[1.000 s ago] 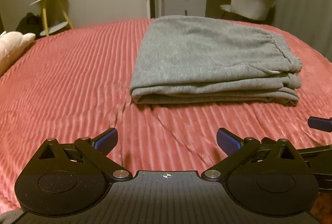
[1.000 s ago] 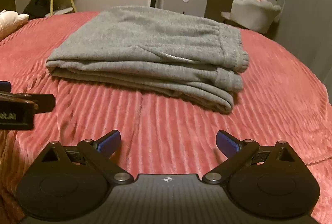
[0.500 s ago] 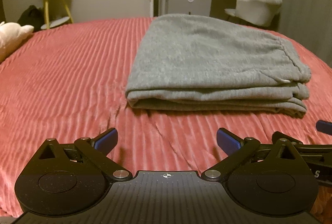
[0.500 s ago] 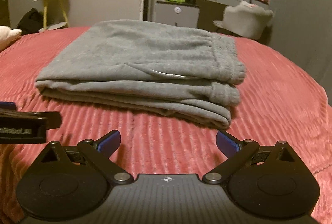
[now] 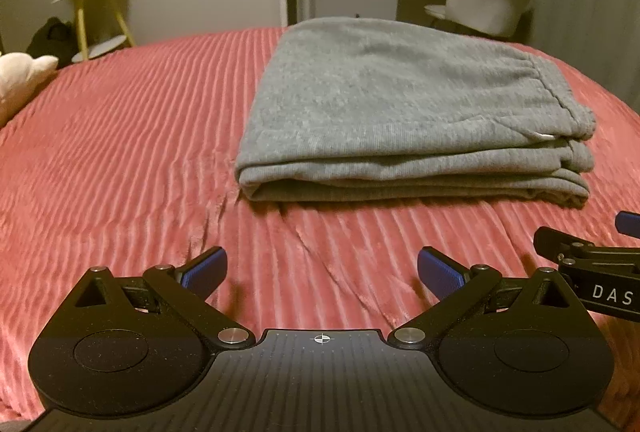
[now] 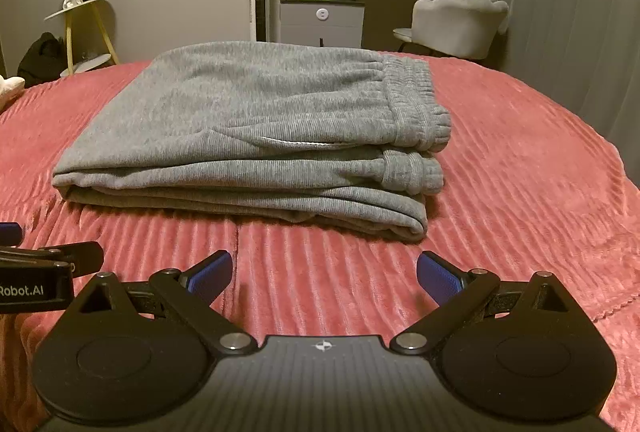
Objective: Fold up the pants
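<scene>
Hovering low over the near edge of the bed, the left gripper (image 5: 319, 272) has its blue-padded fingers (image 5: 204, 268) spread wide with nothing between them, only the ribbed red bedspread (image 5: 132, 152) showing in the gap. The right gripper (image 6: 325, 274) is beside it, its blue fingers (image 6: 438, 278) equally wide apart and empty; from the left camera its black body pokes in at the right edge of the view, and from the right camera the left one pokes in at the left edge.

Just beyond both sets of fingertips, apart from them, lie the pants (image 6: 256, 128): grey sweatpants folded into a flat stack of several layers, resting on the bedspread toward the middle of the bed. The folded edge faces the grippers, the closed fold is at the left end, and the gathered elastic waistband (image 6: 416, 108) with a cuff beneath it is at the right end. A thin pale pocket line shows on the top layer near the waistband.

Past the far edge of the bed stand a grey nightstand (image 6: 320, 18), a padded chair (image 6: 456, 26) at a vanity, and a small yellow-legged side table (image 6: 86, 28). A white plush item (image 5: 24, 76) sits at the bed's left edge.
</scene>
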Action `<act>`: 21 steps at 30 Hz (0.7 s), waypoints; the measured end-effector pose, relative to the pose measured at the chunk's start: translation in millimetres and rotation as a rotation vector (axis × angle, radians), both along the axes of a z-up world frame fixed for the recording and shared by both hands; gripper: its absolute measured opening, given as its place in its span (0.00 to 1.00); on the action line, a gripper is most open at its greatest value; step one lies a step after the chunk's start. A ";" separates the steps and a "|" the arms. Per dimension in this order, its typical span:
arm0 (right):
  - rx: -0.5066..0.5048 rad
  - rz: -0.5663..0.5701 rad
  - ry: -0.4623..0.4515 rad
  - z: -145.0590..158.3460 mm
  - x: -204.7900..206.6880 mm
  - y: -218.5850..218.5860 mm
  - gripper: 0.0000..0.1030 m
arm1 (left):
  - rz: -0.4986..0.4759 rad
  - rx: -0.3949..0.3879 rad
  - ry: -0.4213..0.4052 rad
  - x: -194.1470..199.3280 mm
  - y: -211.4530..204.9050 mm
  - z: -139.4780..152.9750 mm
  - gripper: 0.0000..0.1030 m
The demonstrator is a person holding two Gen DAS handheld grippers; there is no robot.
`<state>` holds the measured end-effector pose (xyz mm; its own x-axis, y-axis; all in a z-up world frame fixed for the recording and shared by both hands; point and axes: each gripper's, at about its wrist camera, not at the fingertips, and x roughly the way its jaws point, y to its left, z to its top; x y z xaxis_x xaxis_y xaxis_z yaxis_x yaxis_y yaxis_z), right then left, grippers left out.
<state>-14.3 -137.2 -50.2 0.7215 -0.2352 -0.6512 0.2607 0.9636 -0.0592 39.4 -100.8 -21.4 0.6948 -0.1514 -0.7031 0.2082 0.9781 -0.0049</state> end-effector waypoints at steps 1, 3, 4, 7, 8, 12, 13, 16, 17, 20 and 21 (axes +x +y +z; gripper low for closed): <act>0.000 0.000 0.000 0.2 -0.3 0.3 0.96 | 0.001 0.000 0.000 -0.4 0.0 0.2 1.00; -0.001 0.002 0.000 0.3 -0.1 -0.2 0.96 | 0.004 -0.003 -0.001 -0.9 0.7 0.5 1.00; -0.001 0.002 0.002 0.2 -0.2 0.1 0.96 | 0.006 -0.003 -0.002 -1.2 0.9 0.7 1.00; -0.006 0.002 0.002 0.3 -0.7 1.6 0.96 | 0.006 0.001 0.000 -1.7 0.3 0.6 1.00; -0.007 0.002 0.002 0.4 -1.1 2.0 0.96 | 0.005 0.004 0.001 -1.6 0.1 0.6 1.00; -0.009 0.002 0.000 0.3 -1.5 2.5 0.96 | -0.001 0.014 0.003 -1.6 -1.4 0.2 1.00; -0.011 0.002 -0.001 0.5 -1.6 2.6 0.96 | -0.001 0.015 0.004 -1.5 -1.5 0.1 1.00; -0.013 0.004 -0.002 1.0 -2.1 2.9 0.96 | -0.001 0.015 0.007 -1.1 -1.7 -0.4 1.00; -0.013 0.005 -0.003 1.1 -2.2 2.8 0.96 | 0.000 0.015 0.010 -0.9 -1.7 -0.6 1.00; -0.016 0.006 -0.004 1.1 -2.3 3.2 0.96 | 0.000 0.016 0.012 -0.4 -1.7 -1.3 1.00; -0.017 0.007 -0.004 1.1 -2.2 3.2 0.96 | 0.001 0.017 0.012 -0.4 -1.7 -1.3 1.00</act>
